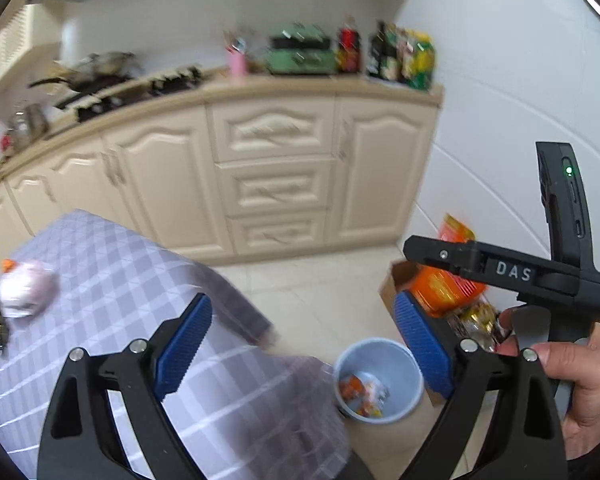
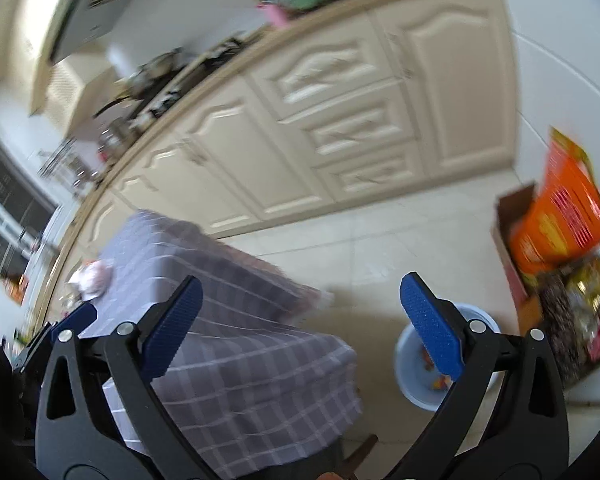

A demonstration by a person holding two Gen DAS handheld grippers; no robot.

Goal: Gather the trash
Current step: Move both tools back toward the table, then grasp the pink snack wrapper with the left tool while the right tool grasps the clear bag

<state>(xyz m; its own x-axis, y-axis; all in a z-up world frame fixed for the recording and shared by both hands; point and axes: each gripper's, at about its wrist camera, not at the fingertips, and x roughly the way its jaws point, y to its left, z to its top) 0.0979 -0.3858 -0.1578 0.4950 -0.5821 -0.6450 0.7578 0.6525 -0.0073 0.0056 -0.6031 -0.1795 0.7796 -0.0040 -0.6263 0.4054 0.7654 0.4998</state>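
Observation:
My left gripper (image 1: 302, 344) is open and holds nothing, above the corner of a table under a purple checked cloth (image 1: 140, 280). A light blue bin (image 1: 380, 384) stands on the floor beside the table, with colourful wrappers (image 1: 362, 394) inside. A crumpled pink-white wad (image 1: 24, 288) and small bits of trash lie at the table's far left. My right gripper (image 2: 304, 324) is open too and holds nothing. In its view the bin (image 2: 416, 390) sits partly behind the right finger, and the wad (image 2: 94, 276) is on the far side of the cloth (image 2: 240, 360).
A hand (image 1: 572, 380) holds the right gripper's black body (image 1: 512, 270) to the right of the bin. A cardboard box with orange packets (image 2: 556, 220) stands against the white wall. Cream cabinets (image 1: 272, 184) with a cluttered counter run along the back. Tiled floor (image 1: 312, 280) lies between.

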